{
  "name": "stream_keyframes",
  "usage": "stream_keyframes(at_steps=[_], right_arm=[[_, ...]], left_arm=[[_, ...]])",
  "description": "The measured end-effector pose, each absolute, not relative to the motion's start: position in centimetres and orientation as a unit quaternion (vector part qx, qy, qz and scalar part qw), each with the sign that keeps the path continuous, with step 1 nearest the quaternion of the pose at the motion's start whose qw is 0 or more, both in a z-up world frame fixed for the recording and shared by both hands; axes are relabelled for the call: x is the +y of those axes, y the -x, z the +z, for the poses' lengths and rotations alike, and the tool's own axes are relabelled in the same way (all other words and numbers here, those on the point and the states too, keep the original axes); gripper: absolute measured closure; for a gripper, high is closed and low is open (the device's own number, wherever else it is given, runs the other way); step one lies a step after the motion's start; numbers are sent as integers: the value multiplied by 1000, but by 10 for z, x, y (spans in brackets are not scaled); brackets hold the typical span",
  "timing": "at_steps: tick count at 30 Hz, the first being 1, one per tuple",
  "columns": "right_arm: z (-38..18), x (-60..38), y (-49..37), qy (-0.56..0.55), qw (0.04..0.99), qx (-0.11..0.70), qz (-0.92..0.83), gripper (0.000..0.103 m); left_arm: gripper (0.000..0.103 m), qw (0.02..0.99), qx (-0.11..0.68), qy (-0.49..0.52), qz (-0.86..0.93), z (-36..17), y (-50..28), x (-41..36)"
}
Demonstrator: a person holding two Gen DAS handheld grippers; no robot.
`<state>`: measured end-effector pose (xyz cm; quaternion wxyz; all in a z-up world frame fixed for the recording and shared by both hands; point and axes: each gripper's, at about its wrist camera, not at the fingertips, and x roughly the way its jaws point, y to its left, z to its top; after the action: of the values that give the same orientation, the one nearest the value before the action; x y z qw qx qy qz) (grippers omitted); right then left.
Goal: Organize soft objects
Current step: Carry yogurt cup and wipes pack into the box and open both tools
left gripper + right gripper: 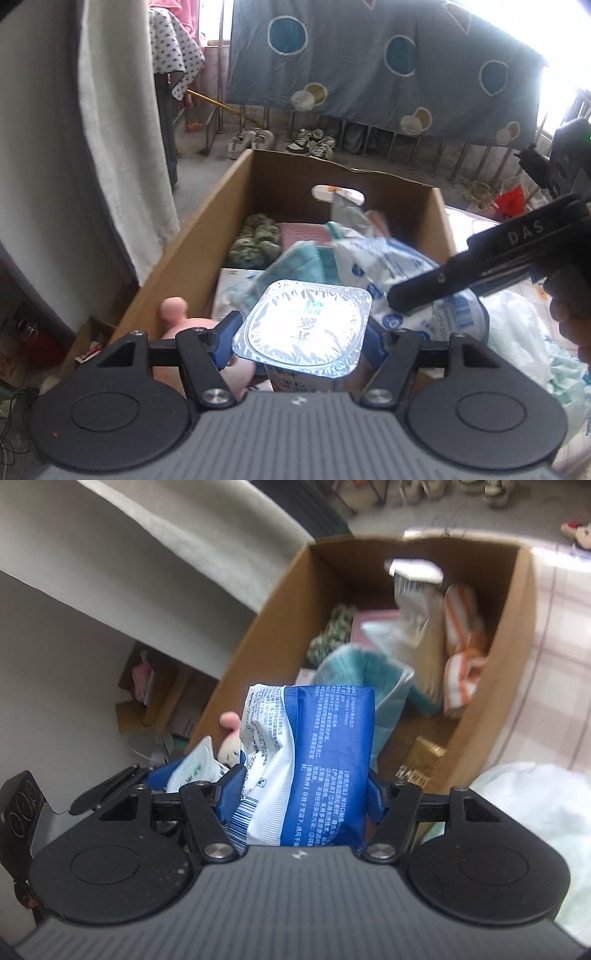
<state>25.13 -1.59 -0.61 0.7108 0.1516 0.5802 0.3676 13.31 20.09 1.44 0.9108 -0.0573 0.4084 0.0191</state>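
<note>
- While the left gripper [301, 332] sits low in the centre of the left wrist view, its blue pads [229, 338] press against both sides of a foil-lidded cup [302, 328], which fills the gap between them.
- Behind the cup, the cardboard box [184, 254] takes up the middle of the frame, with a green knitted bundle [256, 236] and a pink striped cloth [303, 232] at its far end.
- A pink plush toy [177, 321] shows at lower left, just beside the left pad.
- Centre frame in the right wrist view, the right gripper [303, 794] is closed on a blue and white soft pack [314, 760], held upright over the box's near end.
- Further in lie a teal cloth [354, 664] and an orange and white striped bundle [463, 642] at upper right.
</note>
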Motion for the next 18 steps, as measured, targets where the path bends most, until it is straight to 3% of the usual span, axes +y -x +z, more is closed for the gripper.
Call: stream_keyframes(at_steps=[12, 18], right_arm=[[-24, 19, -208, -100, 672, 639, 362, 34], [-12, 19, -210, -76, 697, 612, 365, 36]], left_arm=[[36, 917, 390, 69, 37, 20, -113, 249], [36, 918, 387, 72, 36, 20, -112, 251]])
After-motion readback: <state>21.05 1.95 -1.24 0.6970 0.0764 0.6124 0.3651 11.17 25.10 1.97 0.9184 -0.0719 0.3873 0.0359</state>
